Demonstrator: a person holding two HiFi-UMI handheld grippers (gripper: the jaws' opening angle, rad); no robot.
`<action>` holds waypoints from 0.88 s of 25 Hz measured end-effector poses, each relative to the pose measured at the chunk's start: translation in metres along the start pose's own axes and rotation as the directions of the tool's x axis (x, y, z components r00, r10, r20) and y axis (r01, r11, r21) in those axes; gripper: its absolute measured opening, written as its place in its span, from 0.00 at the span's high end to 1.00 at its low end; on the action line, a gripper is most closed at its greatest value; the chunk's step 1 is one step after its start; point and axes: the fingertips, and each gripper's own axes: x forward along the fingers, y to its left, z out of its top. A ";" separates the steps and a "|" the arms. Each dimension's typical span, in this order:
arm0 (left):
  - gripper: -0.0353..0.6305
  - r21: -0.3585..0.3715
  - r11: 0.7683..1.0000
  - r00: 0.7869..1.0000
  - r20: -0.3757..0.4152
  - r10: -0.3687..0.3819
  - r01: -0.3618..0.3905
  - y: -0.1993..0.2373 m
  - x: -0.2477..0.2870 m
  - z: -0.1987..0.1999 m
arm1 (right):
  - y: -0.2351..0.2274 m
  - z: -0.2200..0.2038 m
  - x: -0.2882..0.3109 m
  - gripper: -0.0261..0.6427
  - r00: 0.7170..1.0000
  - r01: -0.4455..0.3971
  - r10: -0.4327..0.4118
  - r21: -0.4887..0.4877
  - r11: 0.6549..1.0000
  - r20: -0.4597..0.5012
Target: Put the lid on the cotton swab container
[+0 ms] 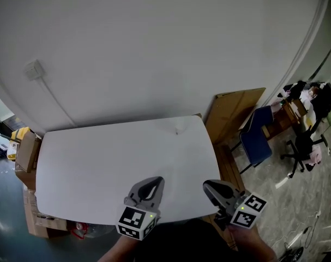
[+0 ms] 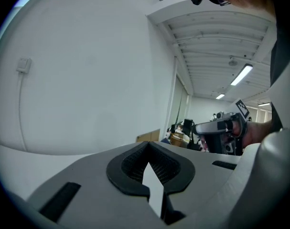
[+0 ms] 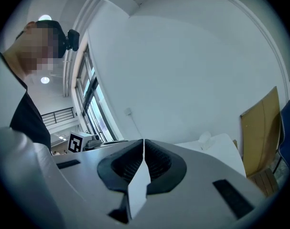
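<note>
Head view
- Grippers: two. The left gripper [image 1: 157,181] sits at lower centre and the right gripper [image 1: 206,185] at lower right, each with one marker cube, both over the near edge of the table.
- Table [image 1: 100,162]: one, white, across the middle of the frame.
- Task item: one small pale item [image 1: 176,130] lies near the table's far edge, right of centre and well apart from both grippers. It is too small to tell whether it is container or lid.
- Wall socket [image 1: 33,69]: one, upper left, with a cable running down.
- Cardboard boxes [image 1: 26,152]: stacked at the table's left end; no exact count is possible.
- Brown board [image 1: 233,111]: one, leaning at right.
- Chairs: two, namely one blue chair [image 1: 258,135] and one black office chair [image 1: 301,146].

Left gripper view
- Jaws: closed together, with nothing between them.
- Other gripper: seen at right of centre, held in a hand.

Right gripper view
- Jaws: closed together and empty.
- Task item: the small pale item shows right of centre on the table, beyond the jaws.
- Other gripper's marker cube: one, at left of centre.
</note>
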 end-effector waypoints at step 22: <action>0.90 0.053 0.995 0.995 -0.034 0.091 -0.089 0.068 0.126 0.029 | -0.115 0.051 0.075 0.94 0.992 -0.074 0.066 -0.078 0.994 -0.110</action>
